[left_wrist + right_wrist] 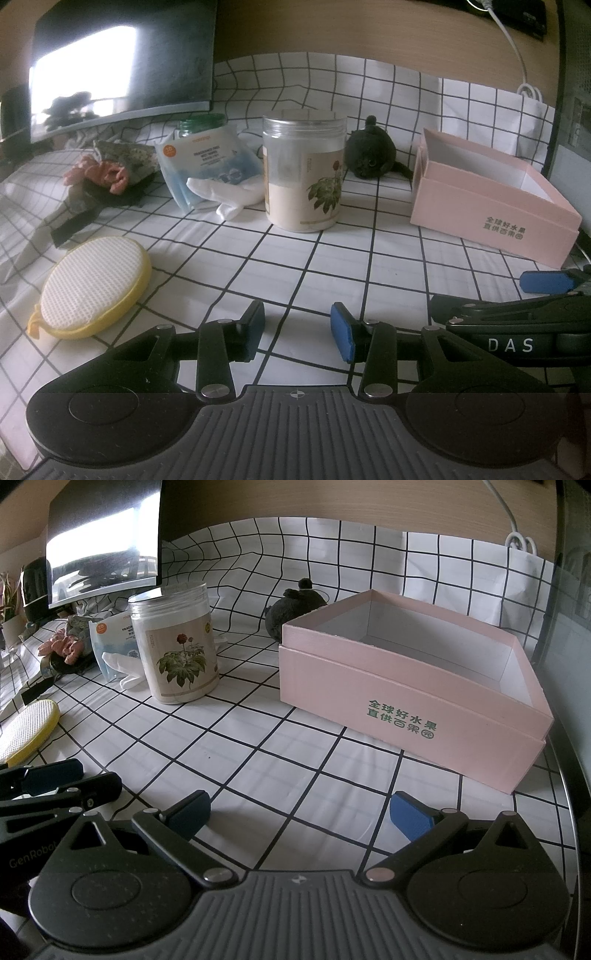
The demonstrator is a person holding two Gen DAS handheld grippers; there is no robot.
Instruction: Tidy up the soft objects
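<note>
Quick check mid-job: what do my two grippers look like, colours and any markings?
Both match: the left gripper and right gripper have black linkage arms with silver pivot pins, blue pads on the jaws, and a grey ribbed body with round black side discs. The left wrist view shows white "DAS" lettering on the right gripper; the right wrist view shows "GenRobot" on the left. No cables visible.

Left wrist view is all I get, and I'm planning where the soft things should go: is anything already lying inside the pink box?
Observer: Nothing that I can see. The right wrist view looks down into the pink box, and the part of its white floor that shows is bare.
Operator: Is the right gripper free to pick something up?
Observer: Yes, the right gripper is wide open and holds nothing.
</note>
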